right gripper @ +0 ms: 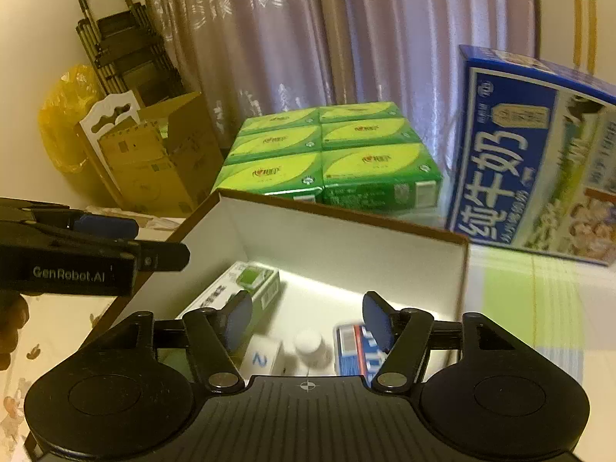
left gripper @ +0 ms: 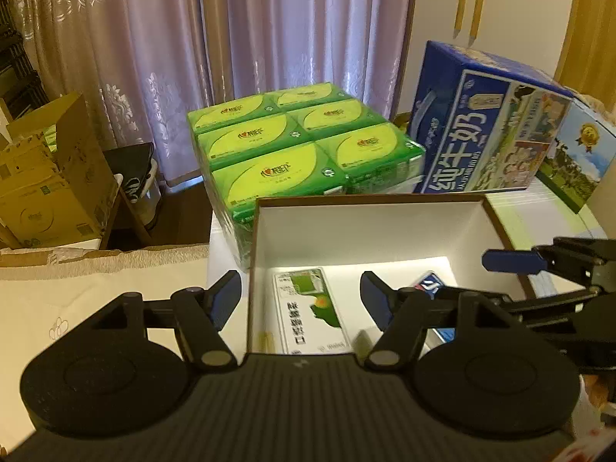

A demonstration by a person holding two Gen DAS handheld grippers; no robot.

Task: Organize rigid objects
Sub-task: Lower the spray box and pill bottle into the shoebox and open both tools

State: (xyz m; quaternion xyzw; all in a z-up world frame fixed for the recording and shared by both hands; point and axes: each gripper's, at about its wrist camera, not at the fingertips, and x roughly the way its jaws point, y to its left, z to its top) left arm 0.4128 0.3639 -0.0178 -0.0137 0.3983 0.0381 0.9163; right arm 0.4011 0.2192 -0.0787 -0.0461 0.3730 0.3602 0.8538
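An open box (left gripper: 369,202) with white walls and a brown rim stands on the table. On its floor lie a green-and-white carton (left gripper: 308,308) and a blue-and-white packet (left gripper: 431,283). My left gripper (left gripper: 301,300) hovers over the box's near left corner, open, with nothing between its pads. The right wrist view shows the same carton (right gripper: 250,285), a small white box marked 2 (right gripper: 261,358), a white bottle (right gripper: 310,346) and the blue packet (right gripper: 354,346). My right gripper (right gripper: 308,319) hangs open above them, gripping nothing. Each view catches a blue finger (left gripper: 512,261) (right gripper: 106,226) of the other gripper.
A green multipack of tissue boxes (left gripper: 300,142) stands right behind the box, and a big blue milk case (left gripper: 489,134) stands at the back right. Cardboard cartons (left gripper: 50,184) sit on the floor to the left, beside a yellow bag (right gripper: 65,115) and a folded trolley (right gripper: 115,38). Curtains hang behind.
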